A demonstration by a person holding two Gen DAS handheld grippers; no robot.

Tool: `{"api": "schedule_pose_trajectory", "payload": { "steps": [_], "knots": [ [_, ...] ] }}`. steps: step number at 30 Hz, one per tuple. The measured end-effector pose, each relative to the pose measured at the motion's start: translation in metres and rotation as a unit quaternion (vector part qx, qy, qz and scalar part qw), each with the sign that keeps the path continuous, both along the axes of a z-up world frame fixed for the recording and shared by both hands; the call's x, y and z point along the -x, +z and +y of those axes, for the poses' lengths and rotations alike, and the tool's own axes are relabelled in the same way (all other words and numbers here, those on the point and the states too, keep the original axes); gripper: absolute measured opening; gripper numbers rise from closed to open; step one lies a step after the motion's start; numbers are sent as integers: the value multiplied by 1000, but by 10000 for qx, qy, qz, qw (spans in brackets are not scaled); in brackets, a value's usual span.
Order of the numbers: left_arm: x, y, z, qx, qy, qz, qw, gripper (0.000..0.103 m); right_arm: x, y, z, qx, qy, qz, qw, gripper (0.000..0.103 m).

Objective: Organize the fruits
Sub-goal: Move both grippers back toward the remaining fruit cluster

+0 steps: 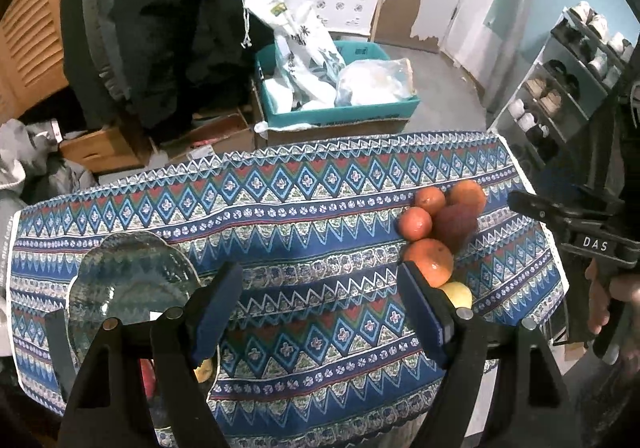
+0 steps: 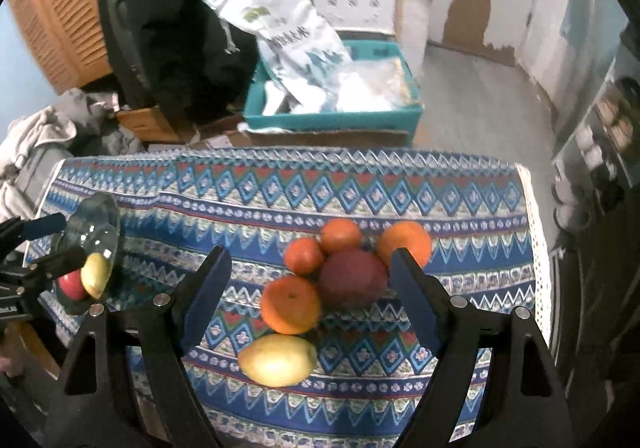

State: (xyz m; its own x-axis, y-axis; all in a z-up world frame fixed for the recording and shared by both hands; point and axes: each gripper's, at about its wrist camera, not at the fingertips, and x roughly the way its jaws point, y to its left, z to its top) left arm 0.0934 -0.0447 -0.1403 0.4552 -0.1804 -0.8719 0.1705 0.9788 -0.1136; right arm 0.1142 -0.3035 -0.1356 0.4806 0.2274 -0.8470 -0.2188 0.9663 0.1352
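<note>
Yellow pear [image 2: 277, 359] lies sideways, long axis running across the cloth [image 2: 460, 208].

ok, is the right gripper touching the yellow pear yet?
Apart. The right wrist view shows the right gripper open and empty, cloth visible between its fingertips and the yellow pear, which lies alone on the tablecloth.

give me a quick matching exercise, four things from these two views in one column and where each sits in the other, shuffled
1. clear glass plate
2. pale yellow pear
3. dark red round fruit
4. teal plastic crate

a. on the floor beyond the table
b. middle of the orange fruit cluster
c. left side of the patterned cloth
d. nearest the camera, below the cluster

Pairs: 1-c, 2-d, 3-b, 4-a
</note>
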Motion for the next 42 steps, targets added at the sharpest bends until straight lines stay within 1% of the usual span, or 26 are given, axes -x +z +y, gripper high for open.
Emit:
{"api": "schedule_pose_trajectory", "payload": {
  "steps": [6,15,20,25,27,31,34,37,42],
  "knots": [
    [-14,-16,-10,-56,-68,105,9999,81,-8,-28,-11,78,-216,378,9990,82],
    [-33,-37,-22,-141,-129,167,9997,81,-22,-69,-19,113,-273,774,9966,82],
    [-41,-50,-27,-177,-169,287,9993,81,-31,-90,-23,70,-325,986,9946,82],
    [-49,-66,-33,-221,-195,405,9987,81,-37,-104,-23,-1,-323,1125,9931,82],
    [-49,-73,-35,-200,-198,466,9985,81,-39,-111,-23,16,-339,1184,9924,82],
    [-52,-85,-40,-277,-249,527,9979,81,-42,-123,-25,48,-350,1287,9910,82],
    [-56,-93,-43,-239,-230,631,9975,81,-45,-132,-25,25,-340,1370,9900,82],
    [-58,-97,-47,-135,-249,723,9970,81,-49,-140,-23,-110,-353,1459,9886,82],
    [-58,-99,-57,-169,-359,732,9965,81,-52,-151,-20,-210,-327,1512,9877,81]
  ]
}}
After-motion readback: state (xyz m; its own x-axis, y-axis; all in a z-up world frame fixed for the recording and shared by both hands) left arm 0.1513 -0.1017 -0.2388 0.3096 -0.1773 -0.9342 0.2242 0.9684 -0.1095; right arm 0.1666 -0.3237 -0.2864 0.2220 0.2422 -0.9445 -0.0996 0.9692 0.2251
